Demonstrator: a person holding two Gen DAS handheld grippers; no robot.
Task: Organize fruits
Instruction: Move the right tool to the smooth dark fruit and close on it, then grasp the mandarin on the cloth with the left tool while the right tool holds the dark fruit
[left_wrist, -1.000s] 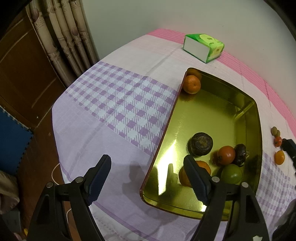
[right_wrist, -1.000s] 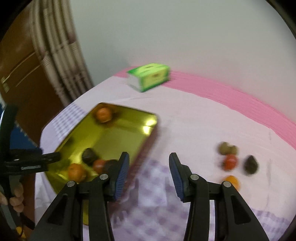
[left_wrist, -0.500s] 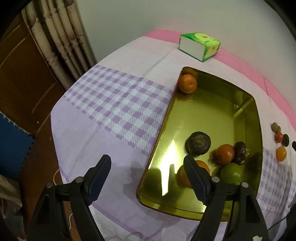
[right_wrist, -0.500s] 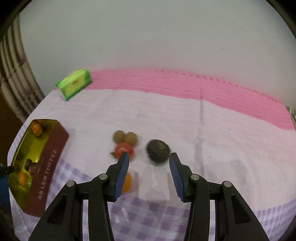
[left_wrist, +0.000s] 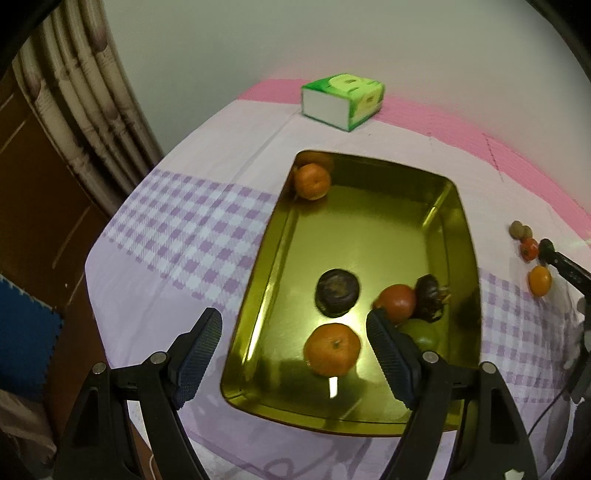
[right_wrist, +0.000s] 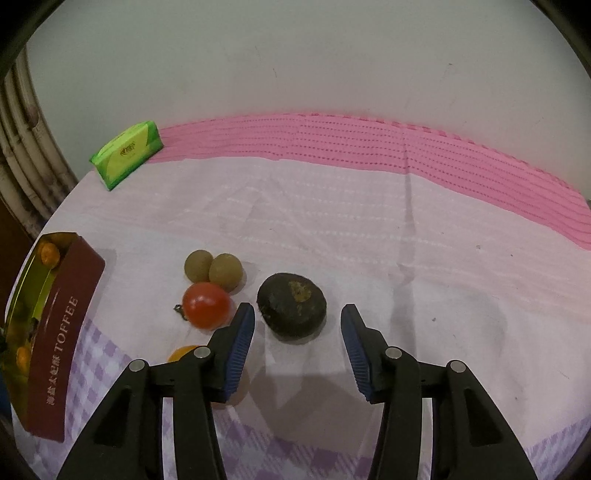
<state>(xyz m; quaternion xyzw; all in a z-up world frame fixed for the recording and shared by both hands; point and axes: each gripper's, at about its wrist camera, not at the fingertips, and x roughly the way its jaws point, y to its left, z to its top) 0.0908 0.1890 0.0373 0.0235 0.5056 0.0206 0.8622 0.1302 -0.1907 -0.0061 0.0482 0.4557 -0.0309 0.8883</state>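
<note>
Right wrist view: the right gripper (right_wrist: 297, 323) has its jaws spread and just been opening, nothing pinched; the dark round fruit (right_wrist: 291, 307) lies on the tablecloth (right_wrist: 369, 240) just ahead, centred on the gap, untouched by either pad. Recommended: lower straight until the pads bracket its widest part, then close gently, keeping the left pad clear of the red tomato (right_wrist: 207, 305) just beside. Two brownish-green fruits (right_wrist: 214, 270) lie beyond the tomato; a small orange fruit (right_wrist: 183, 353) sits partly hidden under the left finger. The gold toffee tin (left_wrist: 369, 236) stands well apart to the left. The left gripper (left_wrist: 293, 343) hangs spread above the tin, empty.
</note>
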